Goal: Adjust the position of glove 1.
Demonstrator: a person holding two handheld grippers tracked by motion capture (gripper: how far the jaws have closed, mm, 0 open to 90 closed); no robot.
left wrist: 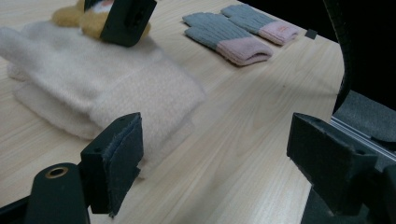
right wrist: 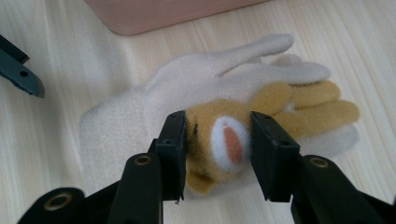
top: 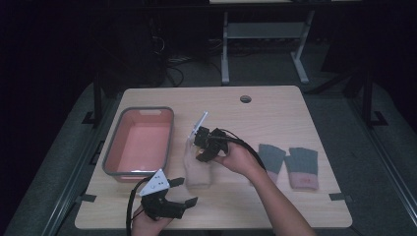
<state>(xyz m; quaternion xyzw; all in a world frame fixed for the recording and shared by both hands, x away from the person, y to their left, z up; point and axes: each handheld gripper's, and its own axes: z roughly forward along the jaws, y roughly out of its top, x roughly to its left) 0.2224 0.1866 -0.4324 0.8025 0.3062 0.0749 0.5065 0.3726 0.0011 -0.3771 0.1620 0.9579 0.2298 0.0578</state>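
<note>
The right hand-held gripper is clamped on a yellow fuzzy glove sitting on top of a cream glove on the desk. It looks light, floppy and squishy, so pinching mid-palm seems fine. The left hand-held gripper hangs released, just short of the cream cuff.

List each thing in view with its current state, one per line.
Cream glove: flat on the table, fingers toward the bin.
Yellow glove: lies on the cream glove, bunched where gripped.
Right tongs: shut on the yellow glove.
Left tongs: open, holding nothing, beside the cream glove's cuff.
Pink bin: upright, empty.
Grey-and-pink gloves: flat, side by side, untouched.
</note>
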